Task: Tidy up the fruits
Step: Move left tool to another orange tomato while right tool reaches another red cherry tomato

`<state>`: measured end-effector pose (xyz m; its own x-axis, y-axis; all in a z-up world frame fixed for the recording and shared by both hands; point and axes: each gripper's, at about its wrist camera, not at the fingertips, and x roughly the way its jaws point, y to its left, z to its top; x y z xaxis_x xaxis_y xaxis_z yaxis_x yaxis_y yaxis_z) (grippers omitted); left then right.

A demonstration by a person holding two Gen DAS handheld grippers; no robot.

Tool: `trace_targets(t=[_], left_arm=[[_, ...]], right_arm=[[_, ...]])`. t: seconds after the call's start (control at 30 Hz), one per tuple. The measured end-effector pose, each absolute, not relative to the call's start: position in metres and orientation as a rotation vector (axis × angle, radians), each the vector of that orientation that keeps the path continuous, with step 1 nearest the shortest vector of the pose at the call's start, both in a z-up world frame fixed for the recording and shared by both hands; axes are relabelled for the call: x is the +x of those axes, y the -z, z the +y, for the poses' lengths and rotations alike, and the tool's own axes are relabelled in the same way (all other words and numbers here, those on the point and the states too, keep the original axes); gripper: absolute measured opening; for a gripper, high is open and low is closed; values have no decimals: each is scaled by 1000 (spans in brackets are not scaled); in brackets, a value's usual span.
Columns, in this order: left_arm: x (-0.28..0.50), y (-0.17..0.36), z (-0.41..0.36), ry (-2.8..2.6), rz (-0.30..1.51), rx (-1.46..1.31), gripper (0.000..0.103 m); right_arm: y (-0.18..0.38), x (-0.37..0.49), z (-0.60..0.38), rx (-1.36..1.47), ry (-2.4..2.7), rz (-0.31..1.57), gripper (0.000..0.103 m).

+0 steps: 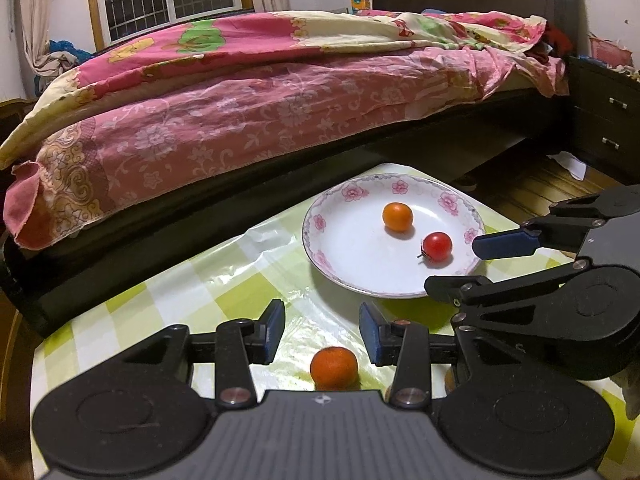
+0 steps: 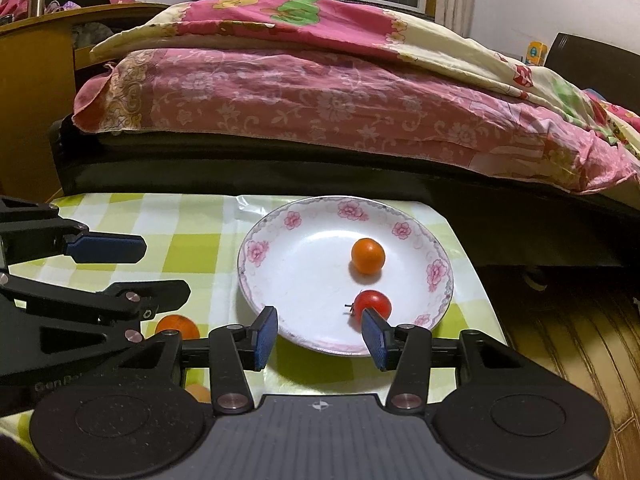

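A white plate with pink flowers (image 1: 348,196) (image 2: 304,216) sits on the green checked tablecloth. In it lie an orange tomato (image 1: 397,217) (image 2: 368,256) and a red cherry tomato (image 1: 437,246) (image 2: 372,304). A third orange fruit (image 1: 334,367) (image 2: 176,326) lies on the cloth, between and just behind the open fingers of my left gripper (image 1: 322,334) (image 2: 132,272). My right gripper (image 2: 320,338) (image 1: 460,264) is open and empty at the plate's near rim. Another orange fruit (image 2: 198,392) peeks out low beside the right gripper's body.
A bed with pink floral bedding (image 1: 248,120) (image 2: 320,108) runs close behind the table. A dark nightstand (image 1: 604,128) stands at the right, and wooden floor (image 2: 568,332) lies past the table's right edge. A wooden desk (image 2: 36,92) is at the far left.
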<state>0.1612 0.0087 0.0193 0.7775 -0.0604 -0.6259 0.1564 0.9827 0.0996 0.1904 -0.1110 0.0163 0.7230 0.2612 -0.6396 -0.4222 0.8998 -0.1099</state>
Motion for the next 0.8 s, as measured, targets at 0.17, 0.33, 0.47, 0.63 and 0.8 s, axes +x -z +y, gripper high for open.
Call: trace_targets(t=[0.17,0.33,0.47,0.63,0.8], left_arm=[[151,-20,8,124,673,157,47],[144,-21,10,125,679,161,47],[137,-21,10,127,684,162,47],[130,-19,11,131,693,165,47],[122,-17,13,141,705,167,47]], right_arm=[[-16,181,-111,-262,-384,673,43],[-16,173,-108,-270,-390,677,43],[-17,167,-106,-278,-397,679,43],[-17,159,-103,-292,-403,680,43],[-15,152,-101,-301,-413,692,43]])
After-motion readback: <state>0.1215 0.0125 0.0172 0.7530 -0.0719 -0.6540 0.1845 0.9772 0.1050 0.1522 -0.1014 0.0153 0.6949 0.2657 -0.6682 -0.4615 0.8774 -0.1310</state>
